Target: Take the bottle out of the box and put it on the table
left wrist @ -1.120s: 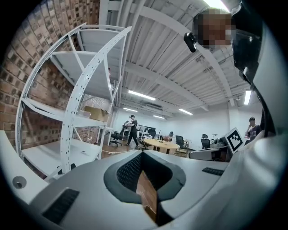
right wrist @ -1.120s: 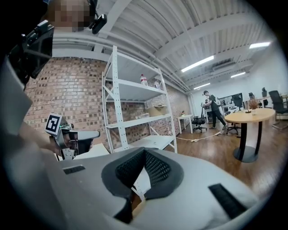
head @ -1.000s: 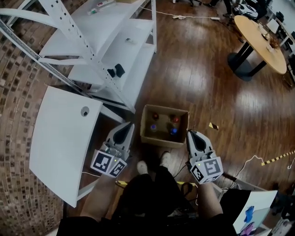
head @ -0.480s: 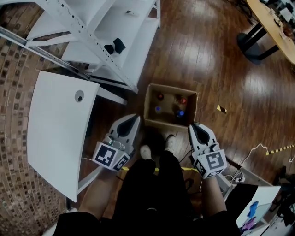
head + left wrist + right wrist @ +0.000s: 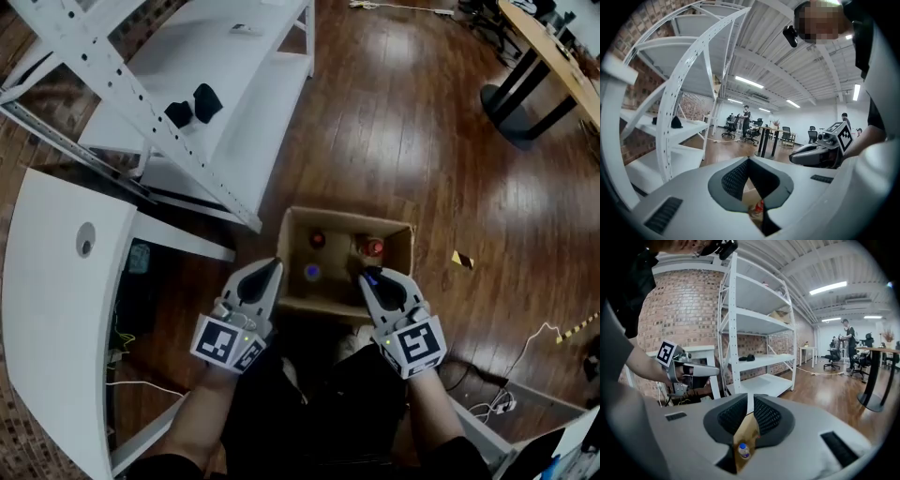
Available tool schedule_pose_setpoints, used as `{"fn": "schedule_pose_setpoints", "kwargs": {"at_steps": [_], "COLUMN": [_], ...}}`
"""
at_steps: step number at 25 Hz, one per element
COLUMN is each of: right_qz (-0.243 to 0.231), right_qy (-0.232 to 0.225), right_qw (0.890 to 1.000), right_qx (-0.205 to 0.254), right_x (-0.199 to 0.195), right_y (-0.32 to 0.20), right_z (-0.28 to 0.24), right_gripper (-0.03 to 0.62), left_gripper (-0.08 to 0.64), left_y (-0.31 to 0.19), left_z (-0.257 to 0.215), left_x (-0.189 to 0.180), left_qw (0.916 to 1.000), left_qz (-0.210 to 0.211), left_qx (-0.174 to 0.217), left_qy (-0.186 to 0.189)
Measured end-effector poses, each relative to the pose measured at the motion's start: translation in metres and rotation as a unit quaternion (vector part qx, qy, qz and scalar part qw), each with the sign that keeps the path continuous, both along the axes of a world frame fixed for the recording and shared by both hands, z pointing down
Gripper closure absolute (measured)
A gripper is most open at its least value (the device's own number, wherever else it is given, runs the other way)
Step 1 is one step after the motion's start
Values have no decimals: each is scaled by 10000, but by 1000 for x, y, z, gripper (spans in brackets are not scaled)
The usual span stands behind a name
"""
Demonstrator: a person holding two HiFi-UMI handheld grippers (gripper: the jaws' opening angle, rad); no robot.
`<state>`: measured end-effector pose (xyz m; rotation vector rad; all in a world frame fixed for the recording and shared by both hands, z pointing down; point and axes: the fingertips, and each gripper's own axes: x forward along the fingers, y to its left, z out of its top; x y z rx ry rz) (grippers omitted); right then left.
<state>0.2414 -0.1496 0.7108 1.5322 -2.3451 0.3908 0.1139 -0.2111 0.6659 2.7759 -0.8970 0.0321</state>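
An open cardboard box (image 5: 398,246) stands on the wooden floor, straight ahead of me. Several bottles stand upright in it: two with red caps (image 5: 318,239) (image 5: 374,247) and one with a blue cap (image 5: 311,273). My left gripper (image 5: 269,270) hangs at the box's near left edge, jaws together and empty (image 5: 749,160); a red-capped bottle (image 5: 759,206) shows below them. My right gripper (image 5: 367,278) is over the box's near right side. Its jaws (image 5: 750,401) have just been opening to a narrow slit, nothing between them, with a blue-capped bottle (image 5: 743,451) beneath.
A white table (image 5: 56,309) stands to the left, with a hole in its top. White metal shelving (image 5: 216,75) rises at the back left. A round wooden table (image 5: 553,47) is at the far right. Cables (image 5: 525,347) lie on the floor at right.
Both grippers have sunk towards the box, which now looks larger and closer. The right gripper's tip has come over the box's near edge.
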Motion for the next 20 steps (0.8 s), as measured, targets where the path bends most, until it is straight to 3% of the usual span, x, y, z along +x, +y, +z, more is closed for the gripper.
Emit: {"fn": "schedule_pose_setpoints", "kwargs": {"at_steps": [4,5,9,14,15,18,20], "right_qz": [-615,-737,-1029,-1152,-1226,-1475,-1638], "right_qy": [803,894,852,840,885,977,934], "right_qw": [9948,9931,9895,9813,9789,9711,9654], "right_qx": [-113,-184,-544,-1296,-1376,-1600,-1801], "right_x": [-6,-9,-35,-48,-49,-53,-59], "right_y": [-33,-38,-41,-28,-27,-30,-32], "right_z": [130,157,234,304,314,346,368], "right_gripper": [533,494,492,491,460,453,353], "left_gripper": [568,568,568,568,568,568,568], "left_y": [-32,-37,-43,-38,-37,-36,-35], "left_z": [106,128,195,223,225,239,246], "left_x": [19,20,13,3,3,5,4], "left_qw": [9991,9988,9988,9997,9997,9990,9986], "left_qz": [33,71,148,189,207,332,379], "left_qx": [374,422,460,51,46,85,140], "left_qy": [188,227,48,-113,-141,-274,-344]}}
